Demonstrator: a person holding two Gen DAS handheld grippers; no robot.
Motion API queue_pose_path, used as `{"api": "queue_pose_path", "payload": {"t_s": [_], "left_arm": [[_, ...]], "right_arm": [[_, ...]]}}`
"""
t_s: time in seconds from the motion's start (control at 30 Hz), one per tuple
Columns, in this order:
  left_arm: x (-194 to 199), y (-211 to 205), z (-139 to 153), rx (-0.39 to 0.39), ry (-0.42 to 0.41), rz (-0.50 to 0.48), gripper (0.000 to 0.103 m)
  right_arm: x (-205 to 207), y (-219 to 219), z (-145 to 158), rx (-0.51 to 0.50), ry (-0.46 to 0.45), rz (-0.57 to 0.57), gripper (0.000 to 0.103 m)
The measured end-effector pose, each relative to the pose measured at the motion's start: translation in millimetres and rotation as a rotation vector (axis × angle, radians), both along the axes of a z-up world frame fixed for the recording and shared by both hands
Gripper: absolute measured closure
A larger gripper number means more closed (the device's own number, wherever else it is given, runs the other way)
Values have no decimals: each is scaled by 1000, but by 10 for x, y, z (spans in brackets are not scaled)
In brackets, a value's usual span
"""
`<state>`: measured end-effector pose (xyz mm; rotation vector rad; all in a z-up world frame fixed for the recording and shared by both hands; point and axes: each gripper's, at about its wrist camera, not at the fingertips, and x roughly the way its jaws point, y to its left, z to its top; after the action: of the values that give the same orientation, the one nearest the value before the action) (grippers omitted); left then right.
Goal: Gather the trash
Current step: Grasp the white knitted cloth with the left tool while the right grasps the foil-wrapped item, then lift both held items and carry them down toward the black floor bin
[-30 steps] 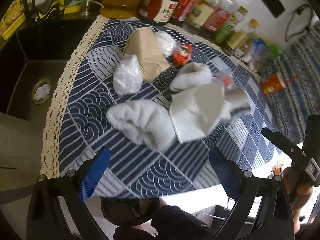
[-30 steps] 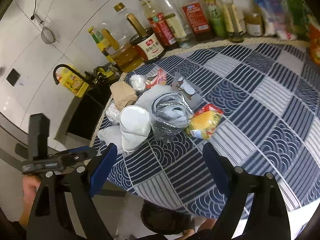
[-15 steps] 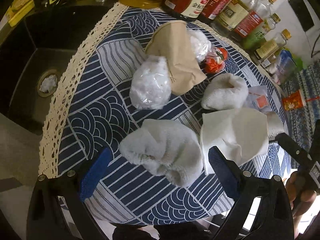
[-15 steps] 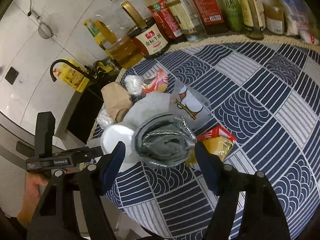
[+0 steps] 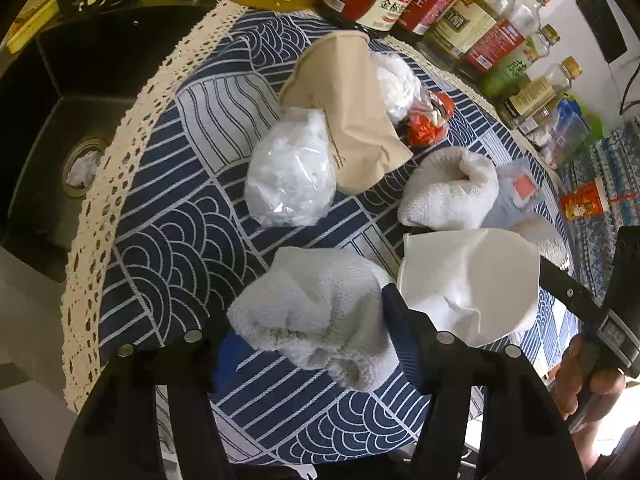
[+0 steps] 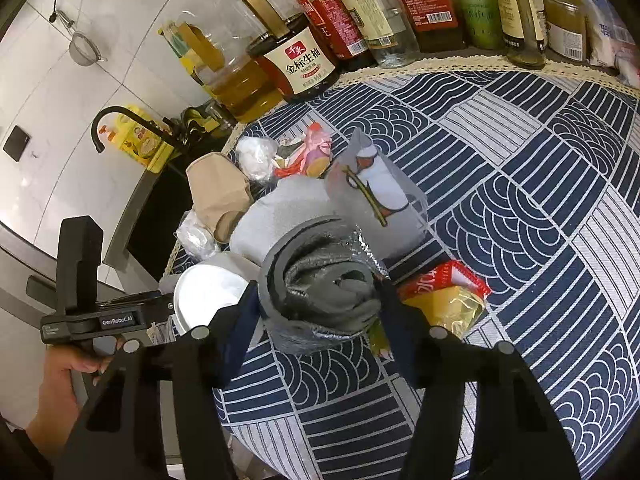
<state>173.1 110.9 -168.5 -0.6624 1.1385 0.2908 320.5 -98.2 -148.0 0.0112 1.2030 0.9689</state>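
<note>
L claw [image 5: 310, 344] closing round white rag [image 5: 320, 312], R claw [image 6: 316, 316] closing round foil wad [image 6: 324, 296]

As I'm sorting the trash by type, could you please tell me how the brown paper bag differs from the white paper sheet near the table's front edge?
The brown paper bag is tan and lies flat; the white paper sheet is bright white and curls up into a cone.

The bag lies farther back, near the bottles, partly overlapping a clear plastic bag; the sheet lies at the front, beside a crumpled grey-white towel.

Both are crumpled paper on the blue patterned cloth.

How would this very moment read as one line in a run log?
left tool: closing around white crumpled cloth | right tool: closing around grey plastic wad | surface: patterned tablecloth
</note>
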Motion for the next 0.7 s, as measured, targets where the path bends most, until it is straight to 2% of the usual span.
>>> {"api": "queue_pose_path", "payload": {"t_s": [0.07, 0.37, 0.5, 0.6, 0.7], "left_arm": [[-2, 1, -3, -8, -5, -6, 48], [-47, 23, 44, -15, -41, 9, 64], [-98, 25, 97, 1, -54, 14, 66], [-157, 25, 167, 60, -50, 16, 66], [-208, 57, 249, 82, -66, 24, 67]], "right_arm": [[-24, -9, 32, -5, -33, -2, 49], [-57, -121, 164, 0, -66, -39, 51], [-140, -140, 233, -19, -92, -38, 51], [-197, -173, 275, -22, -104, -46, 51], [-260, -204, 322, -23, -117, -55, 51]]}}
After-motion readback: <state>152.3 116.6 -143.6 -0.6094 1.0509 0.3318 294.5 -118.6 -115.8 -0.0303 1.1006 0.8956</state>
